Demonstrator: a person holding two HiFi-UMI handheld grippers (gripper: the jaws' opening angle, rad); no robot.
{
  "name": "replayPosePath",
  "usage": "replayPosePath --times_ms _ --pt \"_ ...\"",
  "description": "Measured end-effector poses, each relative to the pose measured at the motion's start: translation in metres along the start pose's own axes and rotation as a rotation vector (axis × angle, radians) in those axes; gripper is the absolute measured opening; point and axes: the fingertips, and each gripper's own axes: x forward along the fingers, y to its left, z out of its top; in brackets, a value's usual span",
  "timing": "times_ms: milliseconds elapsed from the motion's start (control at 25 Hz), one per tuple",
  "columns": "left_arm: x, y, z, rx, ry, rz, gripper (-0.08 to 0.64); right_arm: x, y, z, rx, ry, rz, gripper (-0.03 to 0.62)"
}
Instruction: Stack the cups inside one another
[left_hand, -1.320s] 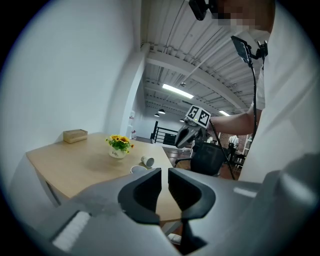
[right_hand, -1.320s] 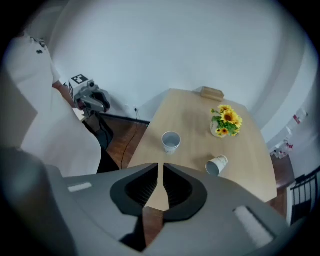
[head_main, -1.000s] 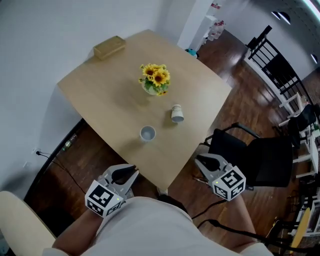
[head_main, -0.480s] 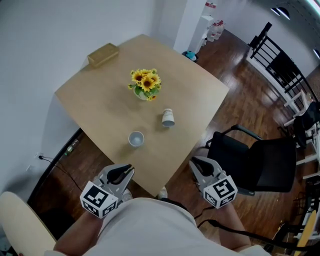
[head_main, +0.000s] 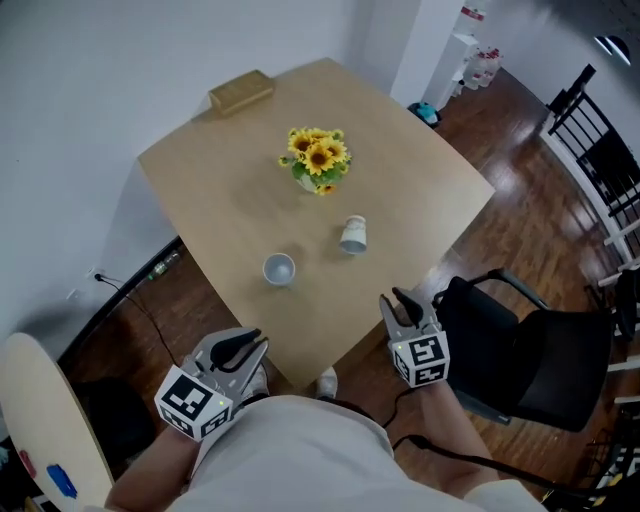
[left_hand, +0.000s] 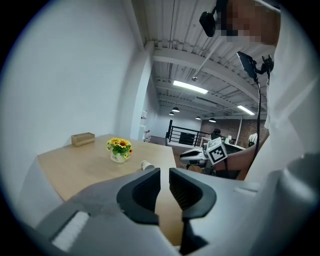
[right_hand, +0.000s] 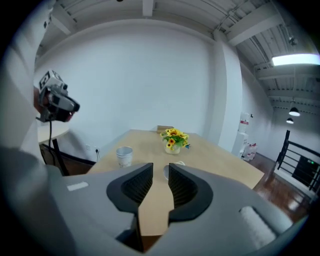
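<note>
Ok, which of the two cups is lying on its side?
The cup nearer the sunflower vase: it lies tipped over on the table, while the other cup stands upright, mouth up.

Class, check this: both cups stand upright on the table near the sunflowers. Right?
No. The left cup stands upright, but the right cup lies on its side, as the head view shows. Both are on the table near the sunflowers.
</note>
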Motion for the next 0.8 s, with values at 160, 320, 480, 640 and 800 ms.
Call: replayPosePath --times_ms 160,320,480,640,800 --pt "-0.001 -0.008 -0.006 -0.025 0.028 0.077 0.063 0.048 -0.033 -0.026 -0.067 0.022 -0.044 0.104" --pt "-0.001 -0.016 -0.012 -0.056 0.053 0.149 0.063 0.099 -0.048 -0.042 -0.134 0.056 -0.022 0.094" --pt "-0.008 -0.017 -0.015 -0.112 0.049 0.219 0.063 0.143 -0.05 -0.052 -0.155 0.083 0.009 0.084" --pt "-0.015 -0.011 -0.021 -0.149 0.052 0.274 0.063 0.175 -0.054 -0.062 -0.181 0.11 0.018 0.074" --pt "-0.018 -0.005 -0.025 -0.158 0.053 0.309 0.063 0.189 -0.055 -0.073 -0.205 0.142 0.014 0.061"
